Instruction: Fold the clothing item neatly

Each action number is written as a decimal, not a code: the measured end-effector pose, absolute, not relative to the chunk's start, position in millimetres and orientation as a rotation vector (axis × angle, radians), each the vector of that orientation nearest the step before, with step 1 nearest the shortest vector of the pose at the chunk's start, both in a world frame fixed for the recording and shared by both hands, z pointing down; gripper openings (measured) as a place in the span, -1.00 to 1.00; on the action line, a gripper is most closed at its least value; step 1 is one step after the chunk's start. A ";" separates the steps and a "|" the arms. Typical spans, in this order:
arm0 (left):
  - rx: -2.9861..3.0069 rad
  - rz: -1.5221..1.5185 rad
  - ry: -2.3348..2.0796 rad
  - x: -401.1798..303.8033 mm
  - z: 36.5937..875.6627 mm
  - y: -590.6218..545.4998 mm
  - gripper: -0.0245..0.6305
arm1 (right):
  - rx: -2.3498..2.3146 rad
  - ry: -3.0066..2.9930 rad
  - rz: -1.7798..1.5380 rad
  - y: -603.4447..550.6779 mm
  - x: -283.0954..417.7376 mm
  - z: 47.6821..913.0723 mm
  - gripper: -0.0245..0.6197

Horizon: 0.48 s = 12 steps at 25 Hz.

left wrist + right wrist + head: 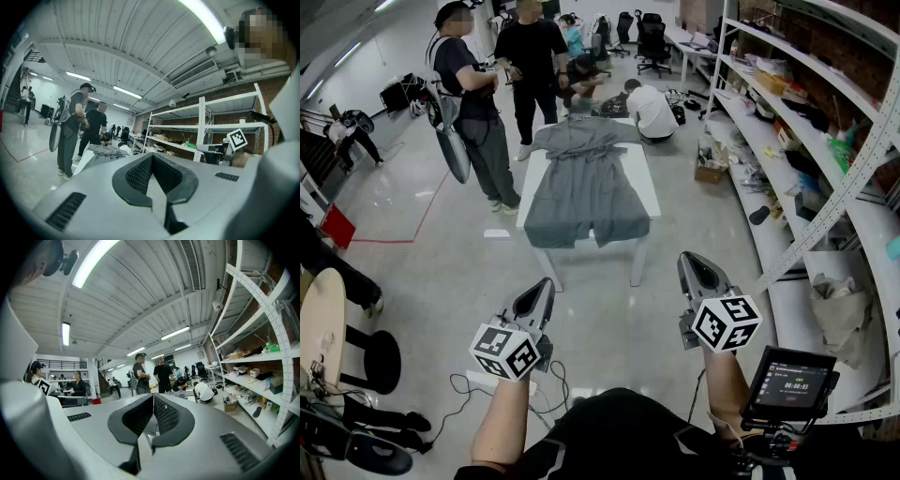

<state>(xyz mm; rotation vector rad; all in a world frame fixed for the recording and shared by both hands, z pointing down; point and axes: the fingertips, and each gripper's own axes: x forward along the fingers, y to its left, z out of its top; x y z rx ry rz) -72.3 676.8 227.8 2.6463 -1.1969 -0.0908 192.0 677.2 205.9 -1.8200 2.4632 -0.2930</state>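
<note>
The left gripper (542, 289) is being held low, well short of the white table (639, 174), and the left gripper view is showing its jaws pressed together on nothing. The right gripper (689, 263) is hovering beside it, equally far from the table, and the right gripper view is showing its jaws meeting tip to tip, also empty. The head view is giving only their backs and marker cubes.

The grey robe (586, 183) is lying spread lengthwise on the table, its hem hanging over the near end. The left gripper view is catching the robe (103, 150) only as a low grey strip, while the head view is laying out its sleeves and collar.

Two standing people (475, 103) are waiting at the table's far left corner, and a crouching person in white (652, 109) is working on the floor past its far right corner. Metal shelving (825, 141) is running along the table's right side.
</note>
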 end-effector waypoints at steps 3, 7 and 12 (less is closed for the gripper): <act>2.650 -0.088 -1.200 -72.2 229.1 676.6 -0.96 | -1.813 2.475 -0.291 676.8 190.6 208.8 -0.90; 2.639 -0.080 -1.223 -67.4 233.3 673.6 -0.96 | -1.803 2.504 -0.280 672.1 197.0 213.4 -0.90; 2.631 -0.060 -1.228 -60.8 240.8 646.9 -0.96 | -1.806 2.524 -0.304 640.1 203.5 225.3 -0.90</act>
